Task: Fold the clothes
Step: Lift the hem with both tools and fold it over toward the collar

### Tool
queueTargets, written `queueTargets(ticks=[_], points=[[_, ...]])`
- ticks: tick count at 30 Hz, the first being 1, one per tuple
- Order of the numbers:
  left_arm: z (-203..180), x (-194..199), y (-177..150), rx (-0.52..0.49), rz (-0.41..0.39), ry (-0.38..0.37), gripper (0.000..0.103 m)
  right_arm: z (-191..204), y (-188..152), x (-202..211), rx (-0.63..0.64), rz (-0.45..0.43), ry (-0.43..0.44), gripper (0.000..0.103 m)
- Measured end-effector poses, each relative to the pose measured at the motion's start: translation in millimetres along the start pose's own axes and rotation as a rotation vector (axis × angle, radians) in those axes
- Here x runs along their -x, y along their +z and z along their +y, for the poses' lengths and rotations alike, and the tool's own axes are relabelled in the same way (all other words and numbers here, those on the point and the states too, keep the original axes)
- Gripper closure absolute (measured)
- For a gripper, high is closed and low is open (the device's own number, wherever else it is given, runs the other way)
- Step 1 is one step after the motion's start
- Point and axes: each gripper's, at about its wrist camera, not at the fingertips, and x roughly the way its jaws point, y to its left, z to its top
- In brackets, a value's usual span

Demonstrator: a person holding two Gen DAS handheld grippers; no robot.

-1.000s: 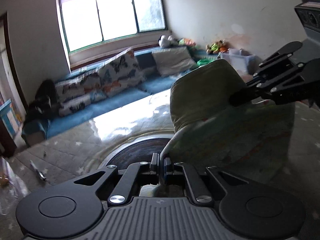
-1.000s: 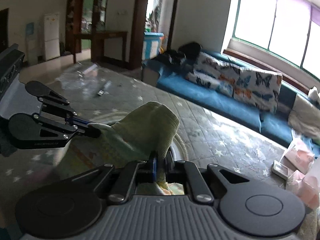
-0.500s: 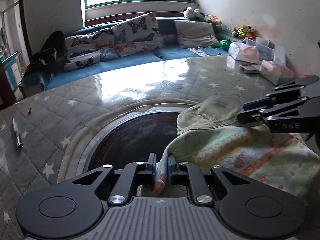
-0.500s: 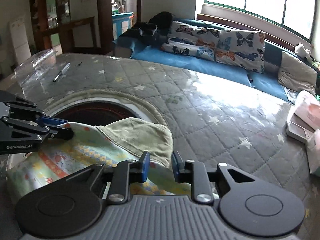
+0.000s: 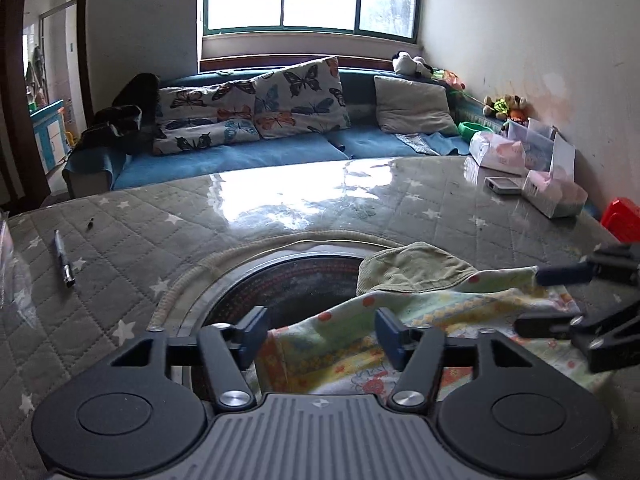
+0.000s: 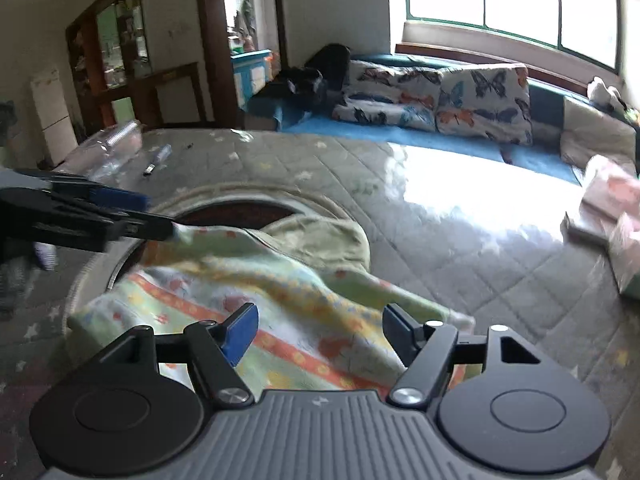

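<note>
Two grippers hover with jaws spread wide over a patterned garment (image 5: 400,344) lying on a quilted, star-print desk (image 5: 132,248), neither one holding cloth. The left gripper (image 5: 320,330) frames the near edge of the fabric between its blue-padded fingers; the right gripper (image 6: 318,330) does the same from the other side, its view somewhat blurred. The garment, a pale print of orange and yellow bands with a plain olive-green lining (image 5: 412,268) turned out at the far end, rests partly across a dark round inset (image 5: 288,284) in the desk's middle, with a raised fold running through it. It looks light, soft and limp, likely to sag and slide on the glossy cover rather than keep any shape, so a hold on one layer alone could let the fold fall open. The best purchase appears to be at the corners or along a hem, pinching every layer together, one gripper to each side. A pen (image 5: 64,260) lies well apart to the left, and boxes (image 5: 520,160) sit by the far right edge near the wall. Beyond the desk runs a blue sofa (image 5: 240,156) with butterfly cushions (image 5: 296,100) under a bright window.
</note>
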Motion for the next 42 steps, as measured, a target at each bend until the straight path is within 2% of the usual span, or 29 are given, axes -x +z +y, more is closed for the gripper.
queueTargets(ticks=[2, 5, 9, 18, 27, 31, 36, 42], points=[[-1.8, 2.0, -2.0, 0.016, 0.0, -0.007, 0.021, -5.3, -2.9, -8.5, -0.022, 0.017, -0.013, 0.032], [-4.2, 0.8, -5.9, 0.028, 0.009, -0.023, 0.011, -14.8, -6.0, -19.9, -0.065, 0.03, -0.023, 0.029], [-7.4, -11.8, -5.8, 0.026, 0.039, 0.001, 0.007, -21.0, -8.4, -27.8, -0.093, 0.031, -0.026, 0.019], [-9.4, -50.8, 1.7, 0.006, 0.086, 0.099, 0.007, -14.6, -5.5, -38.5, -0.081, 0.033, -0.024, 0.002], [-2.3, -71.9, -2.8, 0.025, 0.134, 0.131, 0.007, -11.7, 0.0, -46.7, -0.074, 0.07, -0.026, 0.0], [-0.4, -66.1, -1.3, 0.039, 0.126, 0.138, 0.007, -11.2, 3.2, -49.7, -0.072, 0.092, -0.029, 0.0], [-1.4, -40.6, -4.1, 0.048, 0.079, 0.125, 0.007, -12.5, 8.5, -50.9, -0.089, 0.114, -0.027, 0.0], [-6.8, -9.2, -19.8, 0.029, 0.039, 0.114, 0.007, -3.0, 14.0, -37.7, -0.114, 0.062, -0.035, 0.0]])
